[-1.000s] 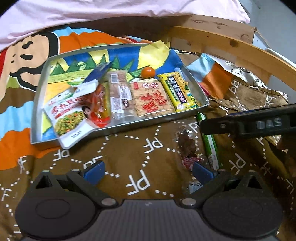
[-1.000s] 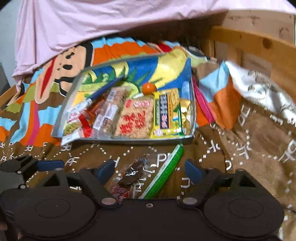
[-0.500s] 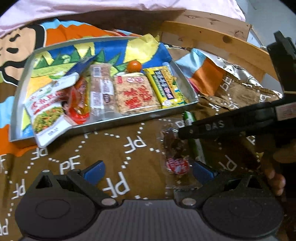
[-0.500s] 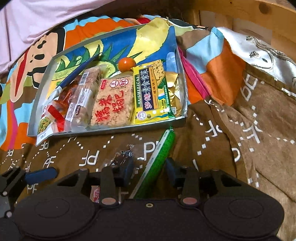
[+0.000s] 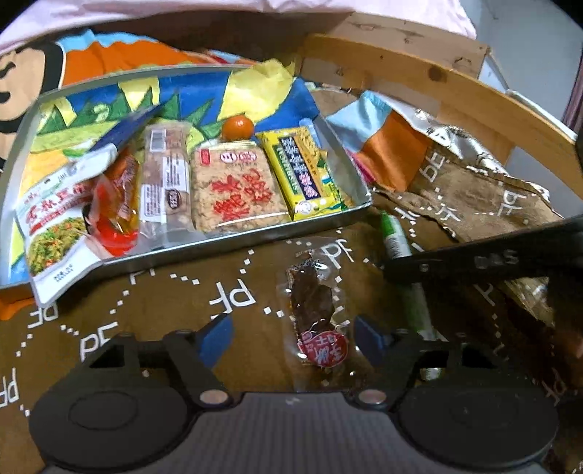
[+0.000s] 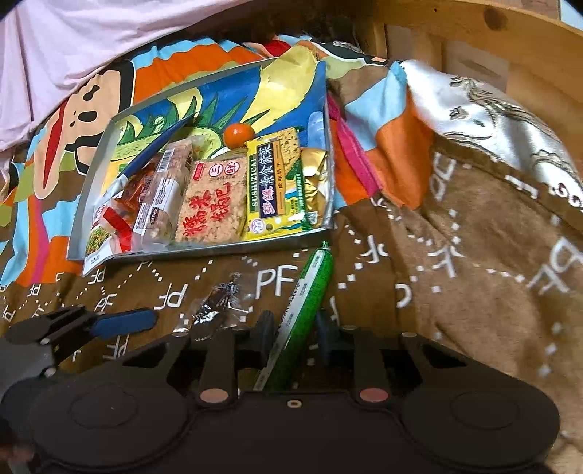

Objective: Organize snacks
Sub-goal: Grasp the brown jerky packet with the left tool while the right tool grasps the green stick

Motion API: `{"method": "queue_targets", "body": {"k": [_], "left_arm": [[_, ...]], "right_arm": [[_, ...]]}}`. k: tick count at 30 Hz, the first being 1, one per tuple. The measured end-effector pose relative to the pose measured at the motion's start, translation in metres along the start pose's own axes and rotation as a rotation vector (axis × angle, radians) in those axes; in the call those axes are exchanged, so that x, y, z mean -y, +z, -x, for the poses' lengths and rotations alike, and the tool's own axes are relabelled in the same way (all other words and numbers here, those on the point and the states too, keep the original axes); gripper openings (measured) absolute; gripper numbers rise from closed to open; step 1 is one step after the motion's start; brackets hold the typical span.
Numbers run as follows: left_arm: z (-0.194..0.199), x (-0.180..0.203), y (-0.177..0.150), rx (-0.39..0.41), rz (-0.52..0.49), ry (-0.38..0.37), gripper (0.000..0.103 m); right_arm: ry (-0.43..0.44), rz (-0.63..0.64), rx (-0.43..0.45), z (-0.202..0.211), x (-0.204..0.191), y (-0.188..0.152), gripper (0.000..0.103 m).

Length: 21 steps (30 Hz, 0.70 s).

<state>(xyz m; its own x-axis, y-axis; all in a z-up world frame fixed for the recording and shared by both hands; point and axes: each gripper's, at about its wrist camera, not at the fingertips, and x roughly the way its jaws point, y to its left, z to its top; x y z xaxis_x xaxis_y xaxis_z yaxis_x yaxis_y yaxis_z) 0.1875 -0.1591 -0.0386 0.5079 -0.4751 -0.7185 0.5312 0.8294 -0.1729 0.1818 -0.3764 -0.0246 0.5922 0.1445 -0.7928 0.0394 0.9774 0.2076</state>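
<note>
A metal tray [image 5: 226,245] [image 6: 204,251] on the bed holds several snack packets and a small orange [image 5: 237,127] [image 6: 238,135]. In front of it on the brown blanket lie a clear packet of dark dried meat [image 5: 313,310] [image 6: 215,310] and a long green stick snack [image 5: 395,240] [image 6: 309,291]. My right gripper [image 6: 295,339] is shut on the green stick near its lower end; it also shows in the left wrist view [image 5: 473,260]. My left gripper [image 5: 295,337] is open, with the meat packet between its fingers. It shows at the left of the right wrist view [image 6: 120,322].
A wooden bed frame [image 5: 437,80] [image 6: 473,32] curves behind and to the right. A colourful cartoon sheet [image 6: 65,120] lies under the tray, a pink cover [image 6: 91,32] behind it. A silvery cloth [image 6: 492,120] is bunched at the right.
My right gripper has moved down over the green stick and closed on it. My left gripper has come nearer to the meat packet and still stands open.
</note>
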Motion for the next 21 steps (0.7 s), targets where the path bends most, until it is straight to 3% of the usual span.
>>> {"method": "queue_targets", "body": {"k": [4,9,11,13,16,21], "left_arm": [[-0.009,0.004,0.006,-0.013,0.008,-0.011,0.072],[-0.023,0.019,0.007,-0.049,-0.069,0.022,0.071],[-0.023,0.020,0.006,-0.045,-0.072,0.034,0.067],[-0.022,0.019,0.007,-0.044,-0.078,0.041,0.054],[-0.018,0.018,0.007,-0.043,-0.091,0.047,0.045],[-0.007,0.012,0.004,-0.041,-0.075,0.029,0.045]], "right_arm": [[0.007,-0.012,-0.004,0.002,0.007,-0.003,0.027],[0.012,0.001,-0.005,0.002,0.007,-0.004,0.027],[0.015,0.005,-0.006,0.002,0.007,-0.005,0.027],[0.017,0.006,-0.004,0.002,0.008,-0.005,0.027],[0.011,0.015,-0.003,0.002,0.005,-0.006,0.027],[0.010,0.032,-0.005,0.001,-0.002,-0.007,0.026]]}}
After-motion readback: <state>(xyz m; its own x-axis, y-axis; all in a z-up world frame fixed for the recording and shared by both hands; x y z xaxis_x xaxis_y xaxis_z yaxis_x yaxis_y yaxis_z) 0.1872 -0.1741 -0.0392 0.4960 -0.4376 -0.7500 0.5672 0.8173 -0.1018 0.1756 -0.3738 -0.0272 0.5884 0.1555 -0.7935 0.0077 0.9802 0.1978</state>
